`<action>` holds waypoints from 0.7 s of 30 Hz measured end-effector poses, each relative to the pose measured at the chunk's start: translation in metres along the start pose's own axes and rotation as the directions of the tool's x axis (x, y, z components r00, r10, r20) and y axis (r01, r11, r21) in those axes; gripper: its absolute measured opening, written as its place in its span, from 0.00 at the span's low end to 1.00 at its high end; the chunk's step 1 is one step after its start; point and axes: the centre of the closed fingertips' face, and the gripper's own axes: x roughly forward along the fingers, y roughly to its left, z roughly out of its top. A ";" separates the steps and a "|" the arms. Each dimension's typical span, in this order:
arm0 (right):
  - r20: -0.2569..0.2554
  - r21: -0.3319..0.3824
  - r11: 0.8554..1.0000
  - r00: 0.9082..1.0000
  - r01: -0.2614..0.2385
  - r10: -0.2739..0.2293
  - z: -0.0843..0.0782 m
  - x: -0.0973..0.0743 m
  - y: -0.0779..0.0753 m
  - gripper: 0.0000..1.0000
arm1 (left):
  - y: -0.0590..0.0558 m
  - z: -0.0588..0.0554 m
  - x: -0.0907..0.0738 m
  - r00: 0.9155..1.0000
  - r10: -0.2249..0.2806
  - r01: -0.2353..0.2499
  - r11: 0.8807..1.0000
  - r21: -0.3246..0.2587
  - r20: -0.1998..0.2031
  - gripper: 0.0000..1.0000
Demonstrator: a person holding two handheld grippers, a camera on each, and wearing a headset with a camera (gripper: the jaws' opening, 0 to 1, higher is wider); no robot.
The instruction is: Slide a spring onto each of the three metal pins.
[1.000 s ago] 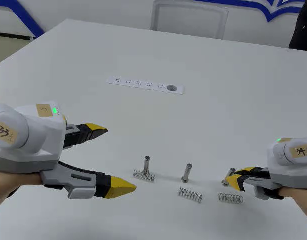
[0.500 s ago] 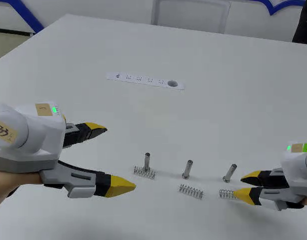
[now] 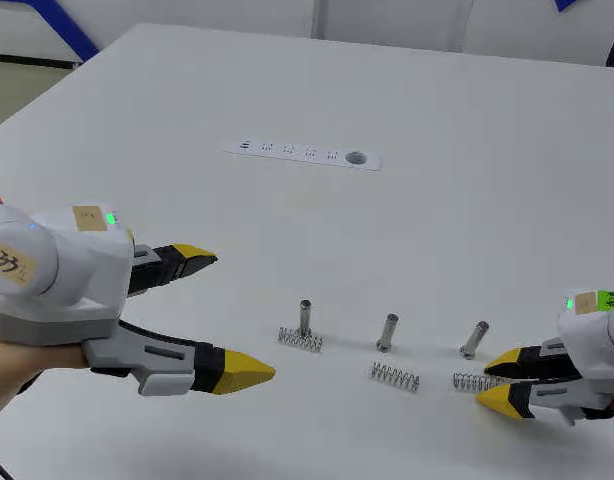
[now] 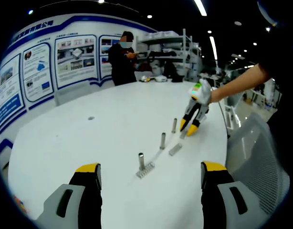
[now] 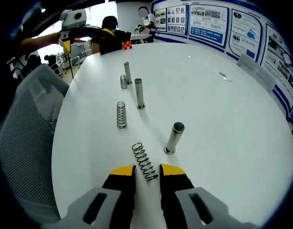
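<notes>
Three metal pins stand upright in a row on the white table: left pin (image 3: 305,314), middle pin (image 3: 387,332), right pin (image 3: 474,339). A spring lies flat in front of each: left spring (image 3: 299,340), middle spring (image 3: 394,376), right spring (image 3: 472,381). My right gripper (image 3: 497,380) rests low at the right spring's end. In the right gripper view its jaws (image 5: 147,171) stand narrowly apart, with the spring's (image 5: 144,161) near end between them, beside the nearest pin (image 5: 174,137). My left gripper (image 3: 227,315) hovers wide open to the left of the row, holding nothing.
A flush white socket strip (image 3: 302,155) sits in the table farther back. A mesh chair (image 5: 22,143) stands at the table's edge. People stand at the far end of the room. Bare tabletop surrounds the pins.
My right gripper dropped from beside the right pin to the right spring, its jaws now astride the spring's end. The left gripper has stayed put; the camera shifted slightly.
</notes>
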 end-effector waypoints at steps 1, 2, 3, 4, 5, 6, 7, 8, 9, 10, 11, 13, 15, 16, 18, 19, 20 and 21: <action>0.000 -0.002 1.000 1.000 -0.008 0.008 0.000 -0.001 0.001 0.19 | 0.000 0.000 0.000 1.000 0.000 0.000 1.000 0.001 -0.002 0.88; -0.010 -0.014 1.000 1.000 -0.011 0.011 -0.002 0.000 0.000 0.18 | 0.000 0.000 0.001 1.000 0.000 0.000 1.000 0.001 -0.003 0.88; -0.009 -0.011 1.000 1.000 -0.019 0.019 -0.002 0.000 0.002 0.15 | 0.000 0.000 0.001 1.000 -0.002 0.002 1.000 0.000 -0.002 0.88; -0.011 -0.009 1.000 1.000 -0.020 0.020 -0.003 0.001 0.002 0.14 | -0.001 0.000 0.001 1.000 -0.003 0.003 1.000 0.000 -0.001 0.88; -0.012 -0.016 1.000 1.000 -0.020 0.020 -0.003 0.002 0.002 0.14 | -0.002 0.000 0.003 1.000 -0.005 0.005 1.000 -0.001 -0.001 0.88; -0.014 -0.013 1.000 1.000 -0.021 0.021 -0.003 0.002 0.001 0.14 | -0.002 0.000 0.004 1.000 -0.006 0.006 1.000 0.000 -0.005 0.88; -0.017 -0.013 1.000 1.000 -0.022 0.021 -0.004 0.002 0.001 0.14 | -0.003 0.000 0.006 1.000 -0.008 0.008 1.000 0.004 -0.007 0.88; -0.019 -0.016 1.000 1.000 -0.024 0.023 -0.003 0.002 0.001 0.14 | -0.004 0.001 0.007 1.000 -0.012 0.012 1.000 0.005 -0.007 0.88; -0.023 -0.020 0.999 0.999 -0.036 0.035 -0.004 0.003 0.004 0.12 | -0.006 0.002 0.008 1.000 -0.018 0.018 1.000 0.006 -0.004 0.88; -0.028 -0.031 0.999 0.999 -0.030 0.029 -0.003 0.003 0.004 0.12 | -0.007 0.003 0.009 1.000 -0.020 0.020 1.000 0.008 -0.002 0.88; -0.031 -0.031 0.999 0.999 -0.032 0.031 -0.003 0.003 0.004 0.12 | -0.008 0.004 0.010 1.000 -0.023 0.023 1.000 0.011 -0.001 0.88; -0.037 -0.022 0.999 0.999 -0.029 0.028 -0.004 0.003 0.003 0.11 | -0.010 0.005 0.011 1.000 -0.027 0.027 1.000 0.016 0.000 0.88; -0.041 0.000 1.000 0.999 -0.031 0.031 -0.004 0.003 0.005 0.11 | -0.011 0.006 0.011 1.000 -0.029 0.030 0.999 0.019 -0.001 0.88; -0.043 0.006 0.999 0.998 -0.035 0.035 -0.004 0.003 0.005 0.11 | -0.011 0.006 0.011 1.000 -0.030 0.030 0.999 0.020 -0.001 0.88; -0.051 0.007 1.000 0.998 -0.027 0.027 -0.004 0.003 0.004 0.11 | -0.011 0.007 0.010 1.000 -0.031 0.031 0.999 0.022 -0.001 0.88; -0.055 0.008 1.000 0.998 -0.026 0.027 -0.004 0.003 0.005 0.11 | -0.012 0.007 0.009 0.999 -0.032 0.032 0.999 0.023 0.001 0.88; -0.062 0.003 1.000 0.998 -0.025 0.025 -0.004 0.002 0.006 0.11 | -0.011 0.008 0.008 1.000 -0.031 0.031 0.999 0.022 0.006 0.88; -0.066 0.000 1.000 0.998 -0.025 0.025 -0.005 0.002 0.006 0.11 | -0.011 0.008 0.008 1.000 -0.029 0.029 0.999 0.022 0.006 0.88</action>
